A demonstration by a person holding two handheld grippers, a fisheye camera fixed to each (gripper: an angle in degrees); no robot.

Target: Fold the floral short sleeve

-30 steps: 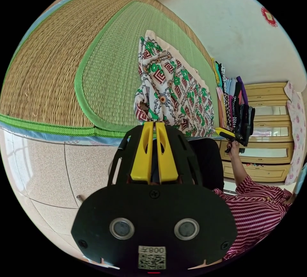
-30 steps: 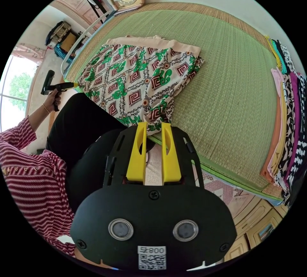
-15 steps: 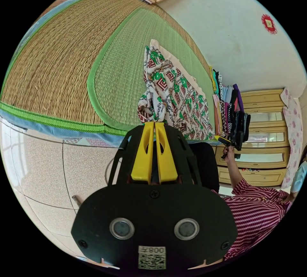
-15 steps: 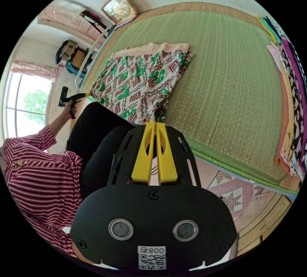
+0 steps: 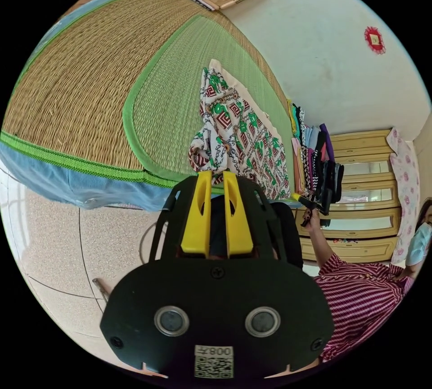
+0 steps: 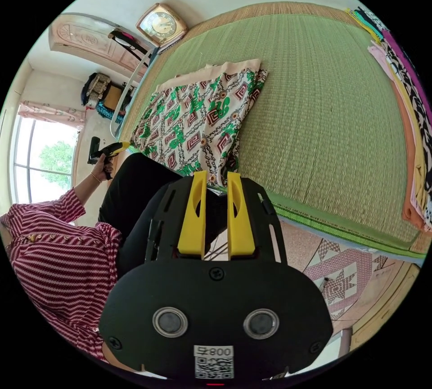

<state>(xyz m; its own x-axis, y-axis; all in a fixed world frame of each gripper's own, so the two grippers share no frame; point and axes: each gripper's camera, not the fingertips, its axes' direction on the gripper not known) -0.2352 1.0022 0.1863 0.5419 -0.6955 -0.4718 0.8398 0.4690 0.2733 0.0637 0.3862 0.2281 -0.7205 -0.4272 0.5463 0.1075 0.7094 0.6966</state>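
- In the left gripper view, the left gripper [image 5: 217, 174] is seen at lower centre, its yellow jaws parted by a narrow gap, with nothing pressed between them.
- Just beyond its tips, the near corner of the floral short sleeve [image 5: 234, 137] is bunched at the mat's edge.
- In the right gripper view, the right gripper [image 6: 217, 176] is seen at lower centre, jaws set somewhat apart; the garment's hem lies just past the tips, and no grip on it is visible.
- The floral short sleeve [image 6: 198, 117] is laid flat on the green woven mat [image 6: 324, 105], left of centre, with a plain peach strip along its far edge.
- A black-clad leg [image 6: 135, 191] stands between the right gripper and the garment's near left edge.
- The person's striped sleeve [image 6: 54, 245] is recorded at lower left, with the left gripper [image 6: 118, 146] held beyond it.
- A stack of folded clothes [image 6: 414, 105] is noted along the right margin, well apart from the garment.
- A clock [image 6: 161, 24] leans against the wall at upper left; a wooden dresser [image 5: 364, 195] is seen at far right of the left gripper view.
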